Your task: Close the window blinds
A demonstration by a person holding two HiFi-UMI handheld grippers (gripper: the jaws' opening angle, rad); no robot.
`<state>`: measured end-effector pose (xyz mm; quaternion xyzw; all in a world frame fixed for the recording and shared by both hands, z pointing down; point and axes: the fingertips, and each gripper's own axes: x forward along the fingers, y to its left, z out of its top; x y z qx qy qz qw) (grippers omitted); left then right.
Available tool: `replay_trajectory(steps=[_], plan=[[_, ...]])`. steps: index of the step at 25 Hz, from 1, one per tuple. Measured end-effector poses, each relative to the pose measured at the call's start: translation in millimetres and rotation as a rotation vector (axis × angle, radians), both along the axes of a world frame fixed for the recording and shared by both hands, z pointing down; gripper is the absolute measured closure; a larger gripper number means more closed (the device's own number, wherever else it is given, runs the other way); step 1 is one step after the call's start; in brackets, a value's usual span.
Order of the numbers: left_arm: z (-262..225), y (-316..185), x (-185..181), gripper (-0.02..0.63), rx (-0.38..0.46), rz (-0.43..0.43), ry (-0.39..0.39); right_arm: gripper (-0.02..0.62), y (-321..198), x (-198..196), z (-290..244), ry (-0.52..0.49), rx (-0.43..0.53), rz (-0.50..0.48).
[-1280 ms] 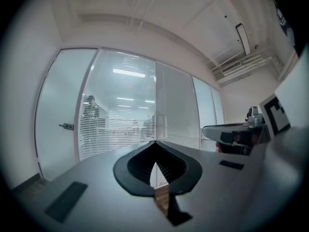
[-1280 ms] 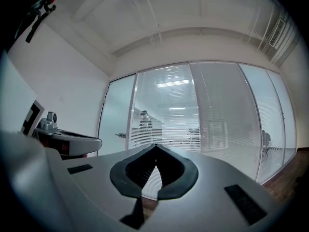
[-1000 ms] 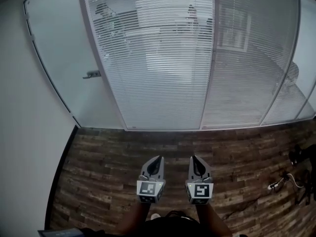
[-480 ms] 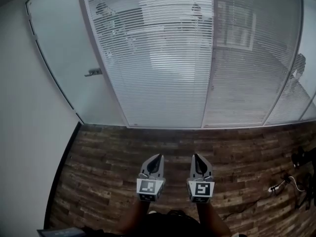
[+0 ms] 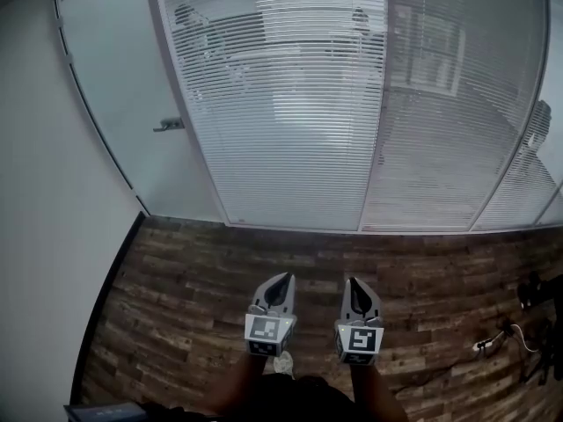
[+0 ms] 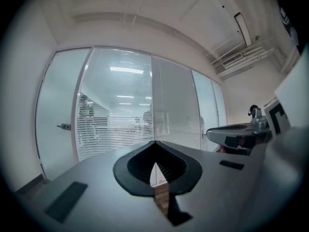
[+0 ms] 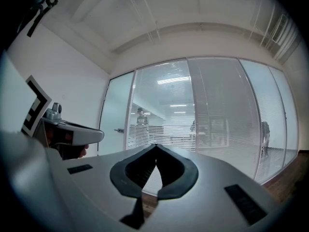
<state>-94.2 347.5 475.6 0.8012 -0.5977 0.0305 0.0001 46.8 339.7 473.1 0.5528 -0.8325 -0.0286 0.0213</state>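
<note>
The window blinds [image 5: 290, 104] fill the upper centre and upper right of the head view, their slats partly open so the room behind shows through. The wooden floor [image 5: 176, 297] spans the lower half. A glass door [image 5: 114, 86] stands at the upper left. At lower centre, the 2 tongs sit side by side, well short of the blinds: left tongs [image 5: 280, 280] and right tongs [image 5: 355, 281], each with tips together and nothing between them.

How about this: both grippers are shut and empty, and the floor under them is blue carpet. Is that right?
Not quite. The floor is brown wood planks, not blue carpet, as the head view shows. The rest is right: the left gripper and the right gripper are both shut and empty.
</note>
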Motion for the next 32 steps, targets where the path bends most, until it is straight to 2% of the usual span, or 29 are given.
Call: replay_trajectory(steps=[7, 11, 16, 19, 24, 27, 32], plan=[[10.8, -30.3, -2.3, 0.611, -0.024, 0.024, -0.011, 0.594, -25.1, -4.2, 5.2, 0.025, 0.002, 0.011], [15.9, -53.3, -13.2, 0.611, -0.041, 0.035, -0.002, 0.594, -49.3, -19.0, -4.8, 0.0, 0.011, 0.023], [24.8, -84.5, -23.0, 0.611, -0.06, 0.043, 0.008, 0.594, -81.5, -25.4, 10.0, 0.028, -0.047, 0.061], [22.2, -104.6, -29.1, 0.611, -0.059, 0.058, 0.001, 0.594, -102.2, -29.1, 24.5, 0.06, -0.043, 0.061], [15.4, -128.9, -38.0, 0.611, -0.066, 0.085, -0.001, 0.594, -126.9, -39.4, 18.1, 0.094, -0.064, 0.088], [15.7, -149.8, -53.0, 0.611, -0.059, 0.09, -0.006, 0.594, -145.8, -51.3, 15.2, 0.089, -0.046, 0.081], [10.3, -177.6, -76.4, 0.611, -0.041, 0.089, 0.007, 0.594, -170.4, -73.3, 6.4, 0.094, -0.08, 0.11]])
